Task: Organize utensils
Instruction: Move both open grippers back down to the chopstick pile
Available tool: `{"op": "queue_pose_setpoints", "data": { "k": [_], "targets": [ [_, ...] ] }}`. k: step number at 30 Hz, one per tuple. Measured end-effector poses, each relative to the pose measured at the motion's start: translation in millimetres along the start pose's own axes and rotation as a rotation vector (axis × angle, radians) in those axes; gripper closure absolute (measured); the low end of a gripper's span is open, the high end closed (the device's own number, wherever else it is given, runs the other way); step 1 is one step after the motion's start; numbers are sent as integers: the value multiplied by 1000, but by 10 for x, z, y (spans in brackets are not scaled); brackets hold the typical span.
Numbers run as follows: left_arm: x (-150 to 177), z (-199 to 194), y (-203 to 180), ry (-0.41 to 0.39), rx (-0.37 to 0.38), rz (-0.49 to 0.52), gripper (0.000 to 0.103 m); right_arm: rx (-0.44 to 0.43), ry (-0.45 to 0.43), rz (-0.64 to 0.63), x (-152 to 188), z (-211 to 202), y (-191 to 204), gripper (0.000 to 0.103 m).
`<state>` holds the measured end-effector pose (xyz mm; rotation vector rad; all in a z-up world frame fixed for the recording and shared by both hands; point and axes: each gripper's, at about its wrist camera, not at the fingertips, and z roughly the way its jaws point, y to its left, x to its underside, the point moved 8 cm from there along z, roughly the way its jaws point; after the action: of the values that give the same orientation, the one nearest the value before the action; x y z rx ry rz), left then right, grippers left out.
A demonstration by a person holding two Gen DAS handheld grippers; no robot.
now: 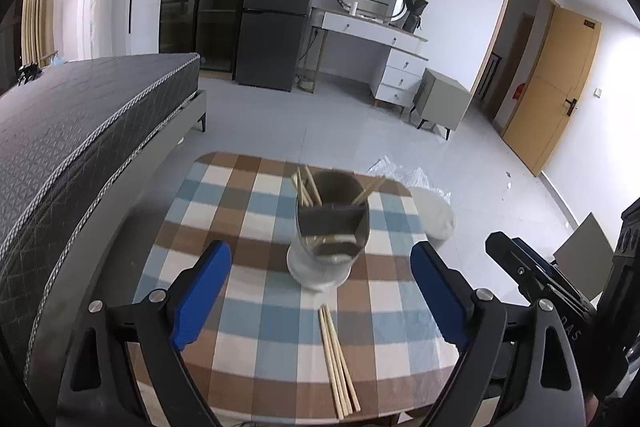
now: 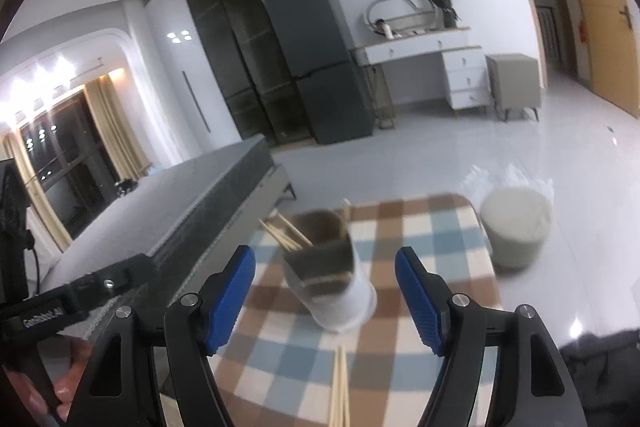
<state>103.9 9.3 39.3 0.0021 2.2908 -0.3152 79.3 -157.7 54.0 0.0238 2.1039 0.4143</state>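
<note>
A grey utensil holder with a divider stands on a white base in the middle of the checked table. Several wooden chopsticks stand in its far compartments. More loose chopsticks lie flat on the cloth near the front edge. My left gripper is open, its blue pads either side of the holder and nearer the camera. My right gripper is open and empty, above the table just short of the holder; the loose chopsticks lie below it.
A grey bed runs along the table's left side. A round grey stool stands on the floor past the table's right edge, with clear plastic behind it. The right gripper's body shows at the right of the left wrist view.
</note>
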Motion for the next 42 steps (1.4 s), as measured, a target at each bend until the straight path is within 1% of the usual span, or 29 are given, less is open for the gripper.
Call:
{"op": "queue_pose_setpoints", "data": {
  "k": [1,5,7,11,17,21,28,30,32,34,37,40,42],
  "targets": [
    [44,22,19,4,-11,-1,14,4,11,8,67,-3,-43,30],
    [246,85,46,24,-13,6,14,10,27,33,286,-48,-155,19],
    [329,121,43,34,-24,23,14,0,28,47,397,-69,-211,19],
    [466,155,35,27,-44,41,14,4,62,52,614,-35,-285,18],
    [672,305,77,46,-73,52,14,19,72,2,891,-34,-305,19],
    [791,416,102,65,-88,70,14,30,134,-6,1040,83,-314,19],
    [926,656,178,110,-93,58,14,42,250,-1,1255,335,-347,19],
    [962,721,208,123,-96,51,14,52,283,-8,1321,411,-354,23],
    [1008,802,262,132,-112,51,14,50,333,-8,1397,517,-366,34],
    [1059,872,330,157,-122,29,14,43,383,-5,1472,622,-364,39],
    [1137,962,403,228,-112,-20,14,41,443,-15,1568,769,-371,44],
    [1176,1008,448,255,-132,-40,14,35,478,-20,1602,900,-380,46],
    [1199,1043,473,277,-123,-66,14,31,503,-26,1629,1005,-384,49]
  ]
}}
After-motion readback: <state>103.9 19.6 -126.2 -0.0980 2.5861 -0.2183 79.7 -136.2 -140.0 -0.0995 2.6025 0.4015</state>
